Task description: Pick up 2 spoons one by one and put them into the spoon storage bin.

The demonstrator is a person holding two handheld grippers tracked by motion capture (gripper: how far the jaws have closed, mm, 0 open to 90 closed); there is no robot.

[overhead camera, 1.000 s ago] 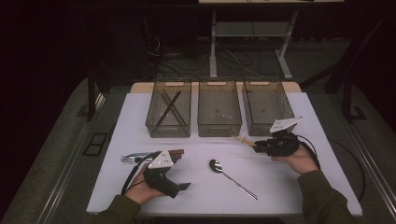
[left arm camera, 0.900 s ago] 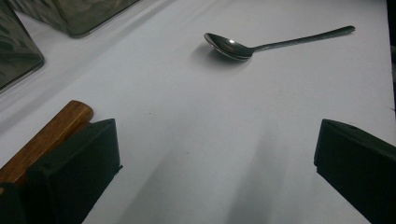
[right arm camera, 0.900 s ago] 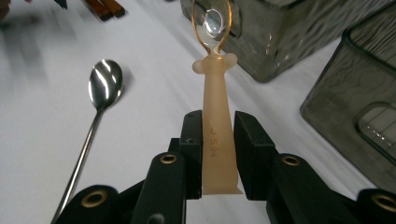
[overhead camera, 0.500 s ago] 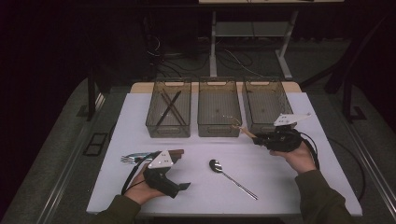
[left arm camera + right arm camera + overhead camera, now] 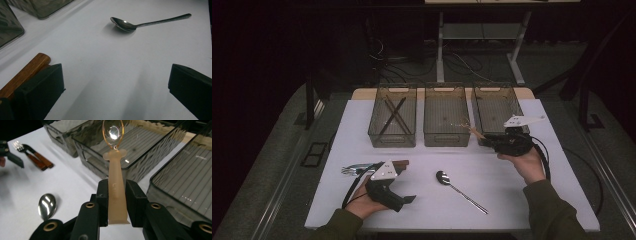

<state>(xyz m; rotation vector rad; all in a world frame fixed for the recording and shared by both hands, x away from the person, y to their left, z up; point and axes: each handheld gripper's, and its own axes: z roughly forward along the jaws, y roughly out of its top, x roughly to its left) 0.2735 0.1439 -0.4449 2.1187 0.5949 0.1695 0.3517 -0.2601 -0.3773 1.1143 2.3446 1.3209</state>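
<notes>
My right gripper [image 5: 116, 200] is shut on the pale handle of a small spoon [image 5: 116, 182]. Its gold-rimmed bowl [image 5: 113, 132] points out over the near wall of the middle bin [image 5: 140, 147]. In the high view the right gripper [image 5: 489, 140] hovers at the front of the gap between the middle bin [image 5: 446, 116] and the right bin [image 5: 497, 107]. My left gripper [image 5: 115, 82] rests on the table with its jaws wide open and nothing between them. A wooden handle [image 5: 27, 71] lies against its left jaw. A metal spoon [image 5: 130, 25] lies ahead of it on the white table [image 5: 522, 200].
The left bin [image 5: 394, 117] holds two crossed dark sticks. Forks with wooden handles [image 5: 362, 169] lie beside the left gripper [image 5: 404, 182]. The metal spoon [image 5: 459, 189] lies near the table's front middle. A desk frame and cables stand behind the table.
My right gripper has edged a little toward the bins with the pale spoon still in it. The left gripper has not moved.
</notes>
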